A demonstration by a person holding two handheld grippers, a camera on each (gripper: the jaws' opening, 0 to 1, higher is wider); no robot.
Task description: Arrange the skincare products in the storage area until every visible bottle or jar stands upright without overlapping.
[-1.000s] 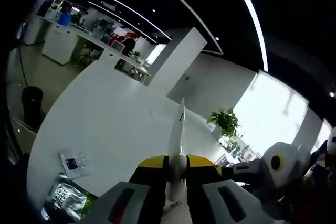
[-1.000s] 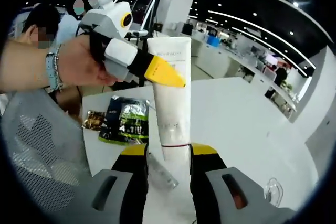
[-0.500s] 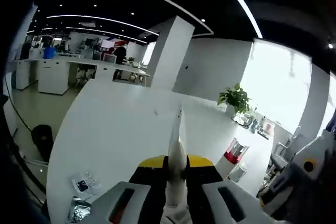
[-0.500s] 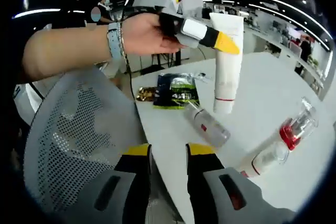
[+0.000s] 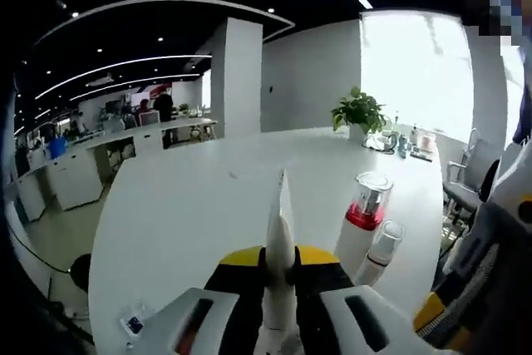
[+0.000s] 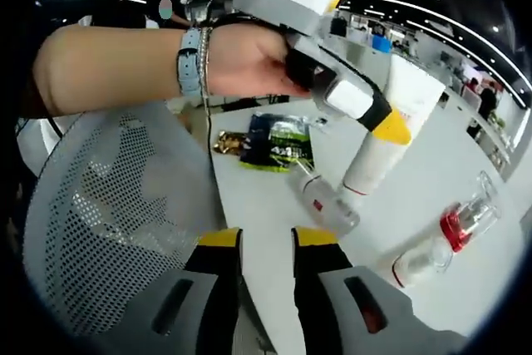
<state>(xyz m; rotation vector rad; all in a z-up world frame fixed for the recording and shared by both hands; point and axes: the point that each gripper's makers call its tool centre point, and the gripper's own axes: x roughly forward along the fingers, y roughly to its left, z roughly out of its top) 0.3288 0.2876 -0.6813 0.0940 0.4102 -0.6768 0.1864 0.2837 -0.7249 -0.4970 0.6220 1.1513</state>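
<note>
I have the white tube (image 6: 384,135) pinched near its crimped end in the left gripper (image 6: 391,126), cap end pointing down toward the white table (image 6: 416,197), because a tube can stand only on its flat cap. In the left gripper view that crimped end (image 5: 280,230) rises edge-on as a thin blade between the yellow-tipped jaws, which are clamped together on it. The tube leans; its cap looks just at or barely above the table beside the clear bottle (image 6: 328,201) lying flat, and I cannot tell if it touches.

My reading is that the red-collared pump bottle (image 5: 362,222) and the small clear-capped bottle (image 5: 380,251) stand upright next to each other to the right of the tube in the left gripper view, so the lying clear bottle is what remains to be raised. The dark green sachet (image 6: 278,143) and a small gold packet (image 6: 229,143) lie flat beyond that bottle, nearer the table edge.

My left hand (image 6: 249,60), wristband on, reaches in from the upper left with the wrist angled down. The right gripper (image 6: 266,239) hangs back over the mesh chair (image 6: 116,214) at the table's edge, its jaws a little apart and holding nothing
</note>
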